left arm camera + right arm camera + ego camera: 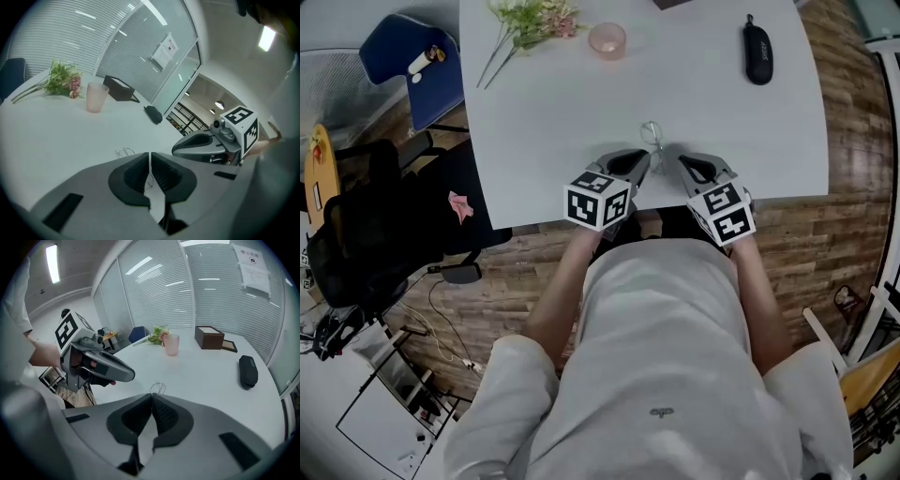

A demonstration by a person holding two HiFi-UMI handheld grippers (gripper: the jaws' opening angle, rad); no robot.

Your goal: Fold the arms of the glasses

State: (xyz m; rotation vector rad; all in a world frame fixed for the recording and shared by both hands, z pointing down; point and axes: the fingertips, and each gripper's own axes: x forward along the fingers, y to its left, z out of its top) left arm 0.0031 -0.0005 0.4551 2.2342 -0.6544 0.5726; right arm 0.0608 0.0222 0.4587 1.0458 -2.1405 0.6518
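Thin wire-framed glasses (652, 135) lie on the white table (553, 122) near its front edge. Both grippers hover close together just short of them. My left gripper (650, 160) is shut with nothing between its jaws; in the left gripper view (150, 155) the glasses (123, 152) sit just beyond its tips, to the left. My right gripper (675, 156) is also shut and empty; in the right gripper view (152, 395) the glasses (158, 388) rest right past its tips. Whether the arms are folded is too small to tell.
A black glasses case (757, 52) lies at the far right of the table. A pink cup (607, 40) and a bunch of flowers (530, 19) are at the back. A brown box (209, 337) stands behind them. Chairs (412, 66) stand at the left.
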